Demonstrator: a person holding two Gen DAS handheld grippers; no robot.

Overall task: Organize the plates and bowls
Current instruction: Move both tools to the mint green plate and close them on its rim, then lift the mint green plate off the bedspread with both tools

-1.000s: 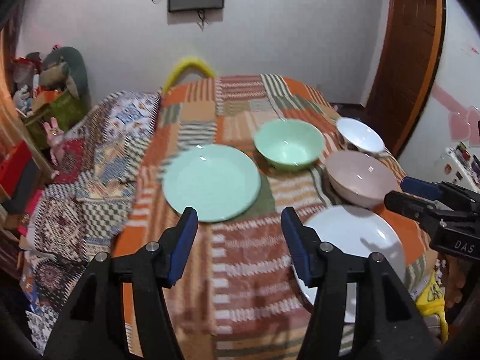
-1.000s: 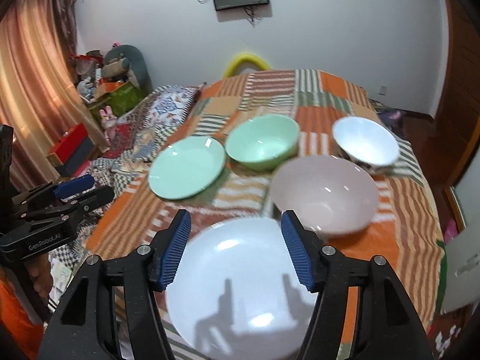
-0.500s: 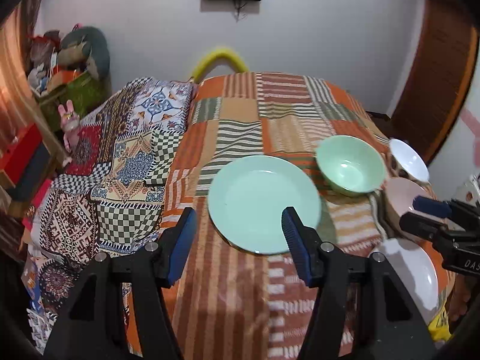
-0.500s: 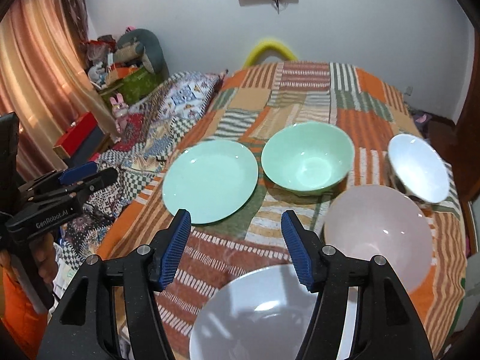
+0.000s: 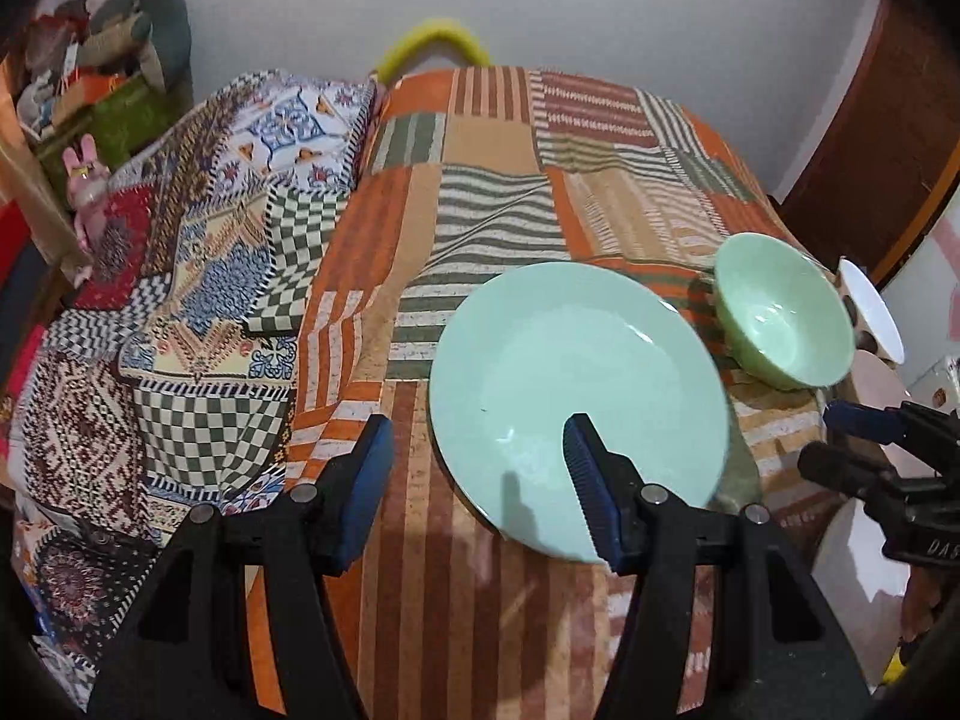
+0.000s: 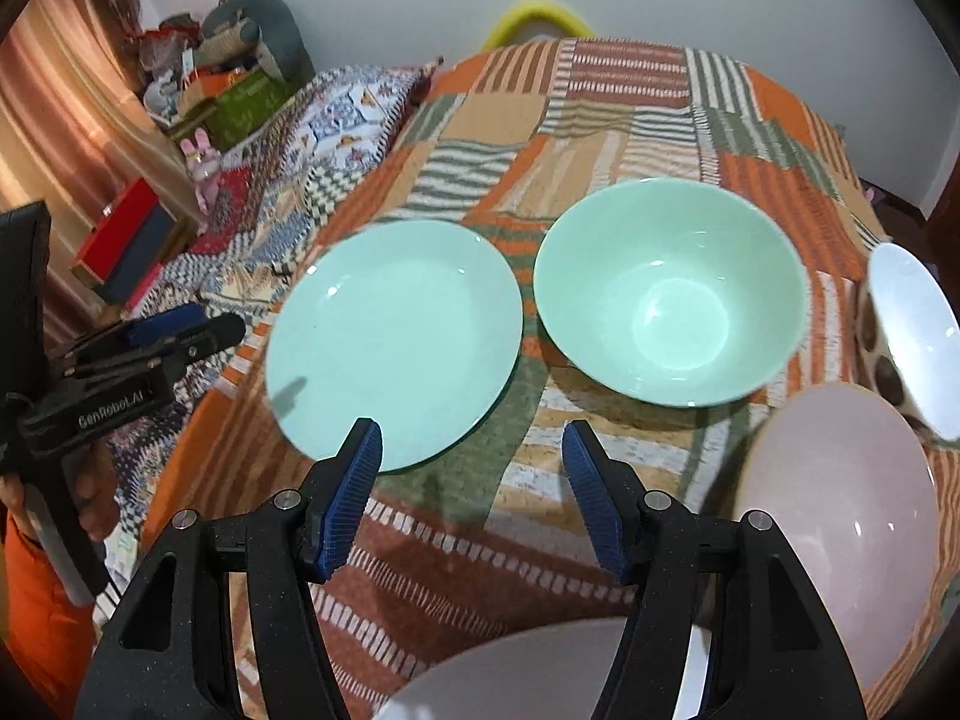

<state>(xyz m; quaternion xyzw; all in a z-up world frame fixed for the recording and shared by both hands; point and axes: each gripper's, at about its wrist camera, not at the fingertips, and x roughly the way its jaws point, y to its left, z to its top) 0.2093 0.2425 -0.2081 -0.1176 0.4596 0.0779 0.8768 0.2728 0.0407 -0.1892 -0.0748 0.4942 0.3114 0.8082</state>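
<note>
A mint green plate (image 5: 576, 384) (image 6: 396, 342) lies on the patchwork cloth, with a mint green bowl (image 5: 786, 324) (image 6: 666, 294) to its right. Further right stand a white bowl (image 5: 870, 306) (image 6: 912, 330) and a pink bowl (image 6: 840, 498). A white plate (image 6: 540, 678) lies nearest, low in the right wrist view. My left gripper (image 5: 477, 438) hangs open above the green plate's left rim, holding nothing. My right gripper (image 6: 471, 438) is open and empty over the cloth between the green plate and the green bowl.
The dishes rest on an orange striped patchwork cloth (image 5: 492, 192) over a bed or table. A second patterned blanket (image 5: 198, 276) drops away on the left. Toys and boxes (image 6: 240, 78) crowd the far left corner. A dark wooden door (image 5: 870, 138) stands at the right.
Both grippers have moved forward, leftward and lower. The green plate now fills the left wrist view's middle; the white plate has slid to the bottom of the right wrist view. The jaws kept their width.
</note>
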